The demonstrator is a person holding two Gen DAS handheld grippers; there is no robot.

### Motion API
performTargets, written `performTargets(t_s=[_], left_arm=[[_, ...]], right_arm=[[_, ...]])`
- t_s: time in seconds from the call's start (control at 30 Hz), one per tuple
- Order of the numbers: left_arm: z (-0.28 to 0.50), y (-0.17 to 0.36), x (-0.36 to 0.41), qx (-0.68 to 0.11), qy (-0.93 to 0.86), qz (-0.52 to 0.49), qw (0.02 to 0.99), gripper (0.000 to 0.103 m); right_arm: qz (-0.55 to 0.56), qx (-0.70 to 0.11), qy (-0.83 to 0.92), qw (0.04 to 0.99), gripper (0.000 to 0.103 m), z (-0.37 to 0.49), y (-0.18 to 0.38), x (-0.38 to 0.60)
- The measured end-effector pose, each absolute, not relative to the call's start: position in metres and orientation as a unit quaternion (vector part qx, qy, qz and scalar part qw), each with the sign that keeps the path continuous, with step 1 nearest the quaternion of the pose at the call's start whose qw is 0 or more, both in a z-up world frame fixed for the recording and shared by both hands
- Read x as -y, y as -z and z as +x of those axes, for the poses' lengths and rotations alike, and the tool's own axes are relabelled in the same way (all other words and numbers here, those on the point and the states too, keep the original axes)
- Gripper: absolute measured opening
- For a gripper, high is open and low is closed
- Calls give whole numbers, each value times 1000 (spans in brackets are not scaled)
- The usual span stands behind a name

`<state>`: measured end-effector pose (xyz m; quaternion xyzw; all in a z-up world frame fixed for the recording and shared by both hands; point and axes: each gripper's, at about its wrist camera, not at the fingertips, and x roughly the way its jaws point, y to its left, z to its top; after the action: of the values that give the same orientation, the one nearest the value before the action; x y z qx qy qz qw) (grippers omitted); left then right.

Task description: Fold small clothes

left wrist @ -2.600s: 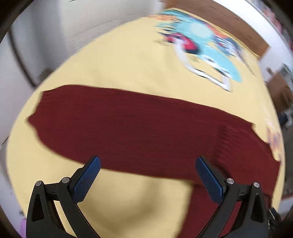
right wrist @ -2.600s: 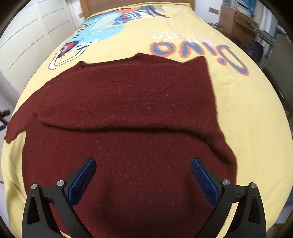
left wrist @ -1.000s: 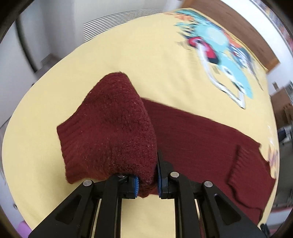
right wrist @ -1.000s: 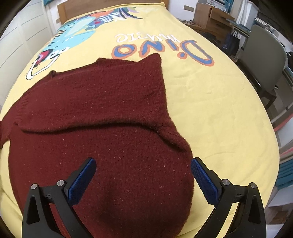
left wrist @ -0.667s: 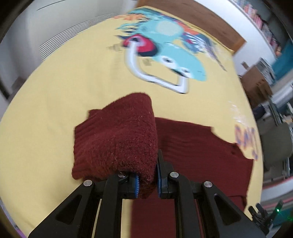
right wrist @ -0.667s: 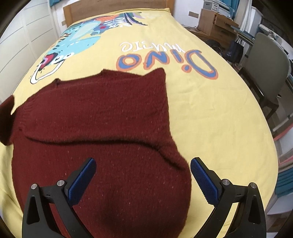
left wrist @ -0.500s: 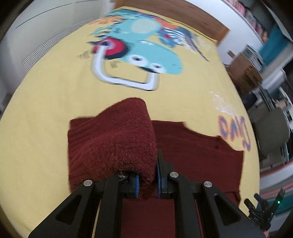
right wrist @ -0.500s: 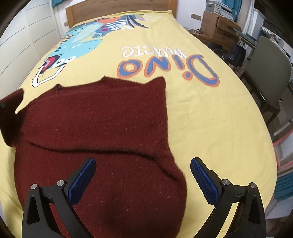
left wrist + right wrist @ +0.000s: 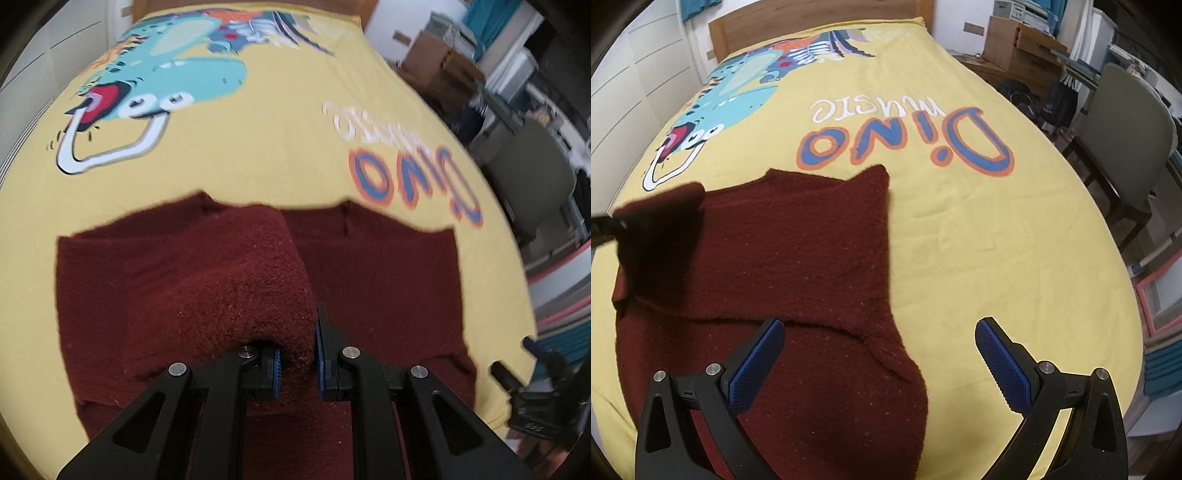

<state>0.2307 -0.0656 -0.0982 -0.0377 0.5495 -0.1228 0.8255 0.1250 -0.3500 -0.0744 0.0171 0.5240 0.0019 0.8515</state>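
Carrying the sleeve (image 9: pixel 236 295) clamped in the left tool (image 9: pixel 297 363) across the maroon sweater (image 9: pixel 798 251) spread just ahead on the bed (image 9: pixel 979 229) goes best laid flat, parallel to the hem, while the right tool (image 9: pixel 875 360) hovers wide open and empty

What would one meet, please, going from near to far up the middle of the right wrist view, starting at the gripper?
Right gripper, fingers open → dark red sweater lying flat → yellow bedspread with the "Dino music" lettering → wooden headboard.
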Motion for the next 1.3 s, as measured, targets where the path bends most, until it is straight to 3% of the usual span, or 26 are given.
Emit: performTargets(t_s=[0.27, 0.47, 0.53, 0.63, 0.8, 1.03, 1.3], left_arm=[[230, 162, 81, -587, 87, 10, 805, 13], [230, 171, 81, -600, 76, 9, 797, 24], [231, 170, 82, -601, 73, 14, 796, 53], [232, 168, 82, -605, 75, 7, 793, 85], [228, 168, 82, -614, 89, 21, 784, 98], [206, 163, 57, -624, 100, 34, 774, 99], [176, 157, -26, -624, 58, 50, 778, 99]], right_arm=[[35, -543, -1, 839, 103, 120, 96, 353], [40, -554, -6, 832, 103, 116, 110, 350], [42, -555, -6, 830, 103, 115, 112, 350], [47, -556, -7, 830, 103, 114, 114, 351], [47, -555, -9, 830, 103, 113, 113, 350], [54, -551, -8, 832, 103, 107, 111, 351], [53, -560, -15, 826, 103, 104, 119, 339]])
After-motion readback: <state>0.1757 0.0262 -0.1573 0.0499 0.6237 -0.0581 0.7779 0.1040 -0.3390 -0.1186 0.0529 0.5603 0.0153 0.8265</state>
